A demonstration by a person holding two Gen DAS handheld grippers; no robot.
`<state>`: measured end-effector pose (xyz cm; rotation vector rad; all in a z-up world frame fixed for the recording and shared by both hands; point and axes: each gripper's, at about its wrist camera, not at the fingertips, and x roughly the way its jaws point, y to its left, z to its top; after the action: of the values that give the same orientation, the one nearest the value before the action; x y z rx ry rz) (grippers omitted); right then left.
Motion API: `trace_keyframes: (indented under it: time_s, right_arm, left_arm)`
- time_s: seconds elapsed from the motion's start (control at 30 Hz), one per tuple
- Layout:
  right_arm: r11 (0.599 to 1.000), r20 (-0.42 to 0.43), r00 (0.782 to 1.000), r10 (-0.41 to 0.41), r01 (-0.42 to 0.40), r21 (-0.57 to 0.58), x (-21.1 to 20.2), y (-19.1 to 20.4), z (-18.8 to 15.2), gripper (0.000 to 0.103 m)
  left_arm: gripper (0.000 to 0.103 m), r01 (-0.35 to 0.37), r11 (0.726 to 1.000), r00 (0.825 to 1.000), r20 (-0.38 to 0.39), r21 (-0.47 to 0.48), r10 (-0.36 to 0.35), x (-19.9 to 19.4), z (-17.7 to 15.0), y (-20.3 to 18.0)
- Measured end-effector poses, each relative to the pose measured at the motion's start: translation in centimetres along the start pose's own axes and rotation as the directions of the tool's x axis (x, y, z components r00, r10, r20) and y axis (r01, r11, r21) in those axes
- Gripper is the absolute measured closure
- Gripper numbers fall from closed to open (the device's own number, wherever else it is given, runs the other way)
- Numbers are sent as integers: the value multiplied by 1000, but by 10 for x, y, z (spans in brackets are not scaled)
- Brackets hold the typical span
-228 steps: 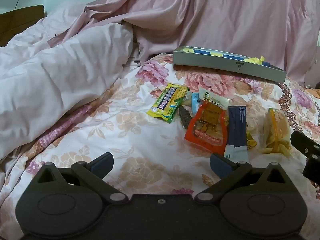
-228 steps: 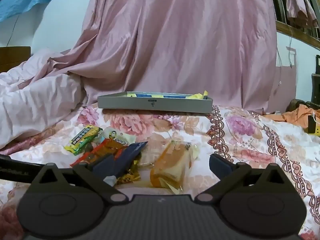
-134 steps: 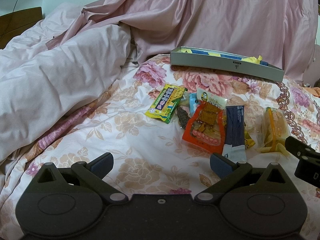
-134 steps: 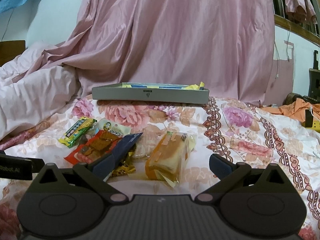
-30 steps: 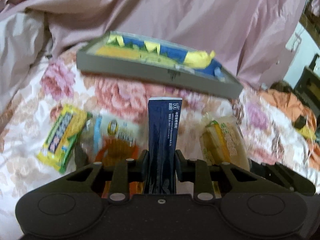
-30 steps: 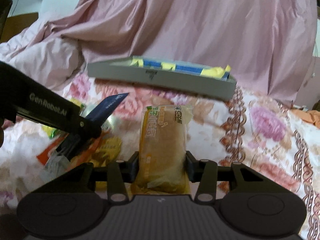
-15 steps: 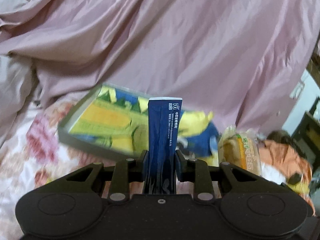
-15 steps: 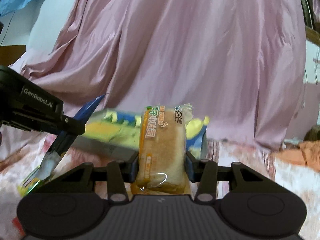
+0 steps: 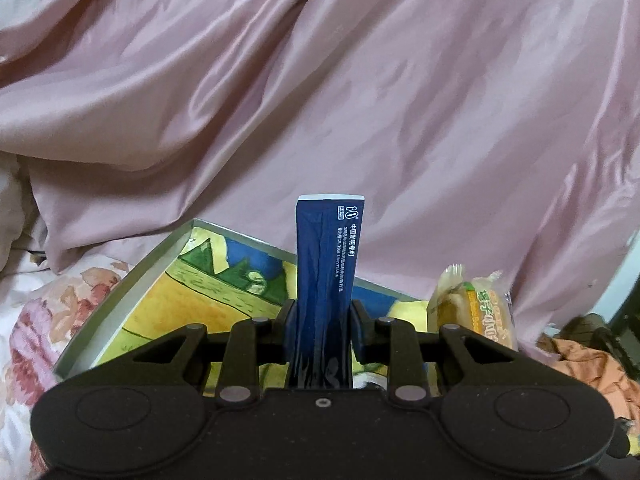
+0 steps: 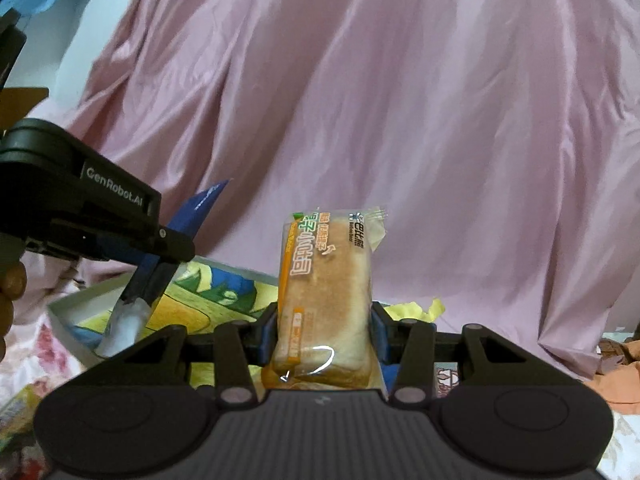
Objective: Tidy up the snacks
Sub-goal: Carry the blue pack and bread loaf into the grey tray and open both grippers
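My left gripper [image 9: 320, 322] is shut on a dark blue snack packet [image 9: 326, 264] and holds it upright above a grey tray [image 9: 132, 280] with a yellow, green and blue picture inside. My right gripper [image 10: 324, 334] is shut on a wrapped bread slice [image 10: 326, 292], also held over the tray [image 10: 72, 300]. The bread [image 9: 478, 312] shows at the right in the left wrist view. The left gripper [image 10: 160, 258] with its blue packet [image 10: 192, 216] shows at the left in the right wrist view.
A pink satin sheet [image 9: 360, 100] hangs behind the tray. The floral bedspread [image 9: 32, 320] lies to the left, with a green and yellow packet [image 10: 14, 412] at the lower left. Orange cloth [image 9: 584, 364] lies at the right.
Both grippers have moved forward and up from the snack pile to over the tray, each still holding its packet. The tray now sits close beneath them.
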<state>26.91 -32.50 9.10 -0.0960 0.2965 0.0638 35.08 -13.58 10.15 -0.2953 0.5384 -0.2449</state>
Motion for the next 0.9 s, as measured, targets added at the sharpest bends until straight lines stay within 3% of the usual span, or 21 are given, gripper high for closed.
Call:
trace_keyframes:
  time_s: [0.3,0.9]
  right_arm:
    - [999,-125,992,8,-4,33,43,-4,-20,53]
    - [987,-214,974,79,-46,155,15,-13,-37,53]
  left_arm:
    - [74,-20,1000,998,-57,-5,20,28,-23,14]
    - [72,-24,999,992,-123,39,29,35,-43,16]
